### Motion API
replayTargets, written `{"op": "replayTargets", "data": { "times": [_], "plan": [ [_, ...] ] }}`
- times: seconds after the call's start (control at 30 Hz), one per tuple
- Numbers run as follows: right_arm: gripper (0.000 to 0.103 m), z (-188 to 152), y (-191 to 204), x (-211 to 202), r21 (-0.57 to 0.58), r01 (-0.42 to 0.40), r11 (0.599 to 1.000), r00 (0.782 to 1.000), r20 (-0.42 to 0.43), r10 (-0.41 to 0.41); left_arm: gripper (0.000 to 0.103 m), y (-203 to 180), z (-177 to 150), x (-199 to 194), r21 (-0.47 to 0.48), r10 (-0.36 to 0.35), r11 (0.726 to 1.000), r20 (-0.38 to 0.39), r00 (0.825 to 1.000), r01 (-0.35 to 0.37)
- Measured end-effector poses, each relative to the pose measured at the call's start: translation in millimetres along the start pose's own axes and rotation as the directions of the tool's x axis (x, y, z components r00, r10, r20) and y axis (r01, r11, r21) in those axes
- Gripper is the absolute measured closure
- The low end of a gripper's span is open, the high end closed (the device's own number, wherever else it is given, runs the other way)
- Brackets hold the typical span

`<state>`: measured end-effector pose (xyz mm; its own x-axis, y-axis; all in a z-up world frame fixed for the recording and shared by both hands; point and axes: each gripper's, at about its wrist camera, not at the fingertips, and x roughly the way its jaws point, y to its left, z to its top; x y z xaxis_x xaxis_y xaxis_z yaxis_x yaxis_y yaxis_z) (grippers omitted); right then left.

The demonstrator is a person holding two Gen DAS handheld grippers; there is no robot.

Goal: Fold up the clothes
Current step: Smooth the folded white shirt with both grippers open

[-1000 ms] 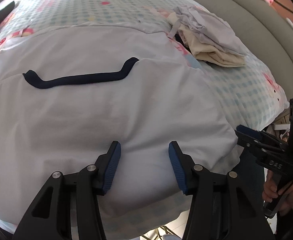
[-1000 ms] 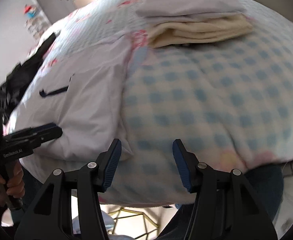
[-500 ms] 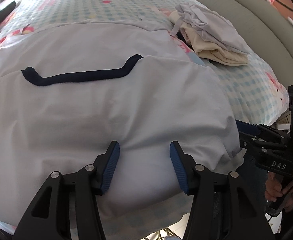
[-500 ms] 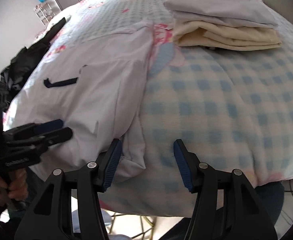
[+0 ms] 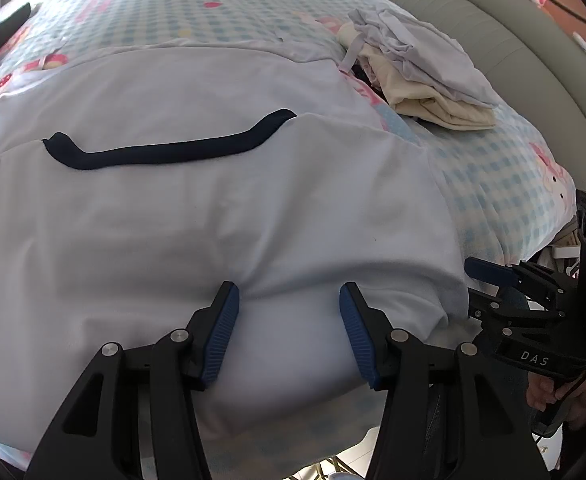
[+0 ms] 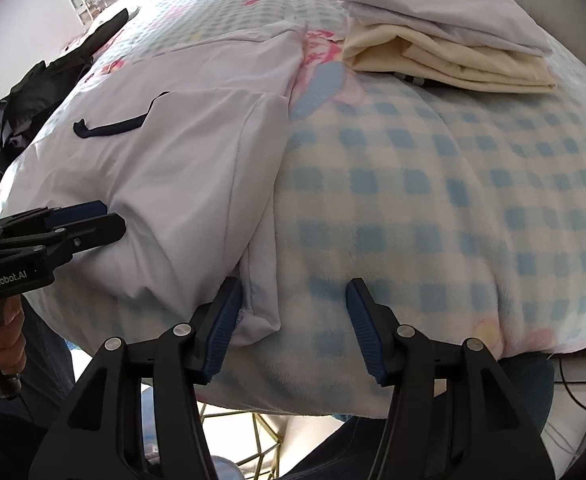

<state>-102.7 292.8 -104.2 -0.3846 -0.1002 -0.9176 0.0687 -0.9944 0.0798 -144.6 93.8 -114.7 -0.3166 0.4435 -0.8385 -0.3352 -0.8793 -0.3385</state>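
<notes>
White cotton shirt, navy-trimmed, is spread flat on the checked blanket; its near hem is straddled by the open left gripper, its corner by the open right gripper.

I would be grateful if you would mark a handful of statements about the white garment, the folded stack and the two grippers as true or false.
1. The white garment has a dark navy collar. True.
2. The left gripper is clamped shut on the collar. False: its jaws stand open at the garment's near edge, far from the collar.
3. A folded stack lies on the checked blanket, apart from the garment. True.
4. The stack's top piece is black. False: it is pale, over a cream piece.
5. The right gripper hangs over the stack. False: it is at the garment's near corner, jaws open.
</notes>
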Motion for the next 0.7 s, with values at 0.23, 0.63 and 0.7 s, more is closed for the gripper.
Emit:
{"op": "replayTargets", "data": {
  "times": [0.23,0.63,0.7],
  "plan": [
    [0.044,0,-1,1,0.022,-0.009,1.0,1.0,-0.009,0.009,0.049,0,-1,0,0.0,0.0,1.0,0.003,1.0,0.0],
    [0.042,-9,-12,-7,0.039,-0.002,0.999,1.0,-0.017,0.003,0.049,2,-1,-1,0.0,-0.004,1.0,0.005,1.0,0.004],
    [0.041,-7,-10,-4,0.043,0.015,0.999,1.0,-0.026,-0.014,0.049,2,-1,-1,0.002,-0.004,1.0,0.005,1.0,0.004]
  ]
}}
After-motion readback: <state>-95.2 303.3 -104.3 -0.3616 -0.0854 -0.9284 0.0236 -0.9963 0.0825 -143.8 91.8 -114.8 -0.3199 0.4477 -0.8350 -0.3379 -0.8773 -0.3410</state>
